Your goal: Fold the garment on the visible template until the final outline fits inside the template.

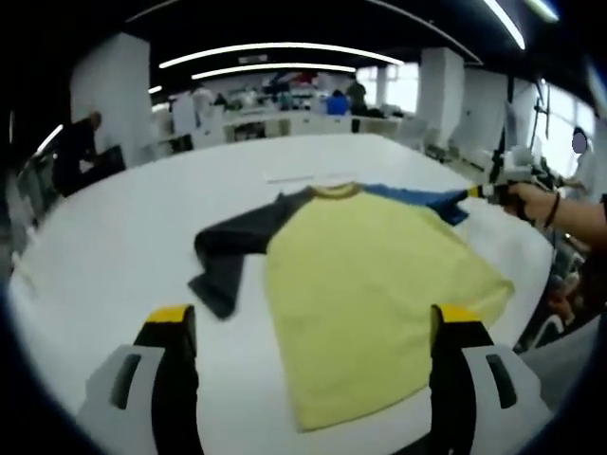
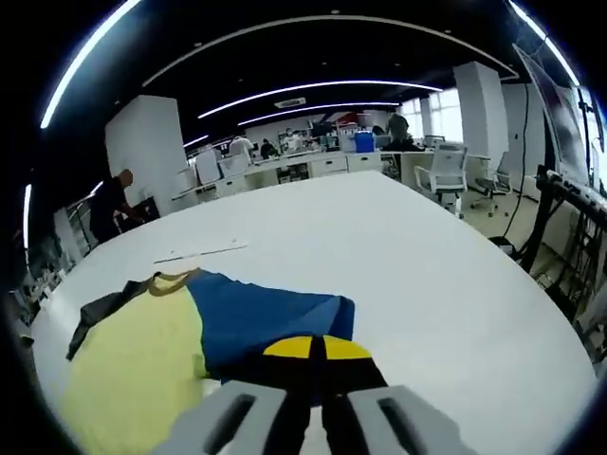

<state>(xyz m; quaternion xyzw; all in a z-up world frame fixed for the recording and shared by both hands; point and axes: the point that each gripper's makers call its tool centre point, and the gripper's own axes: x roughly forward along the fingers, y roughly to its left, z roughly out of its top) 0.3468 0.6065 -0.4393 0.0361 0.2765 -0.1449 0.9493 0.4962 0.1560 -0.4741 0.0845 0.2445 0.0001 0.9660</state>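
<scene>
We see a soft, matte T-shirt [image 1: 365,303] lying flat on a smooth white worktop [image 1: 123,227]. Its body is pale yellow knit, roughly rectangular, with a mustard ribbed collar [image 1: 334,191]. One sleeve is dark grey [image 1: 232,251] and lies bent, its cuff end doubled back toward the near edge of the worktop in the left gripper view. The other sleeve is blue [image 2: 261,322] and is drawn out straight, away from the body.

The shirt's long axis runs from hem to collar: in the left gripper view the hem sits close to the near edge and the collar points toward the middle of the worktop. The stretched blue sleeve runs crosswise to that axis, toward the side edge where a person's hand [image 1: 536,201] holds the right gripper [image 1: 479,192].

In the right gripper view, the right gripper [image 2: 318,349] has its yellow-tipped black jaws pressed together on the cuff end of the blue sleeve, the cloth pinched between them. In the left gripper view, the left gripper [image 1: 318,318] has its jaws spread wide, one on each side of the yellow body near the hem, holding nothing; we cannot tell whether they touch the worktop.

A thin pale strip [image 2: 201,252] lies on the worktop beyond the collar.
</scene>
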